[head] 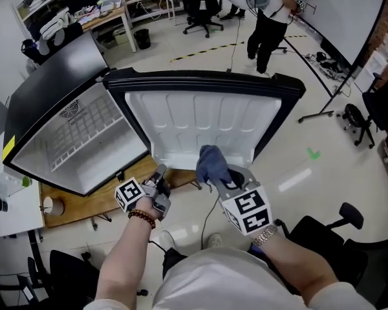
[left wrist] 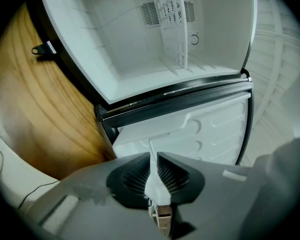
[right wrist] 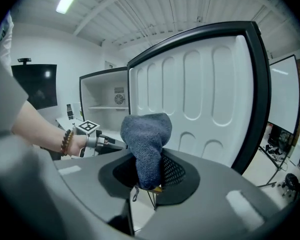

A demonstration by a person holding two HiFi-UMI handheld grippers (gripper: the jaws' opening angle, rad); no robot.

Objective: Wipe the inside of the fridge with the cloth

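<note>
Cloth (right wrist: 146, 144), blue and bunched: pinched by its lower end in the right tool (right wrist: 150, 173), standing up out of the jaws. Sits low against the white inner liner of the open door (right wrist: 205, 94); cannot tell whether touching it or just clear of it.

Left tool (left wrist: 154, 176): pressed nearly together on a thin white rim, judged to be the door's lower edge at the hinge side. Apparently steadying the door there.

Deciding relation, read from the head view: door liner straight ahead of the cloth, fridge cavity (head: 97, 154) off to the cloth's left, beyond the left tool and above the wooden counter (head: 84, 205). Right tool nearer the door than the cavity. Left tool nearer the cavity, but carrying no cloth and occupied with the rim.

Likely consequence: either wiping the liner first, in strokes across the tall moulded panels, or swinging the right tool leftward past the left one to get the cloth into the cavity.

Risk in the second course: crossing the arms and nudging the held door, or dragging the loose top of the cloth over the door's black frame.
</note>
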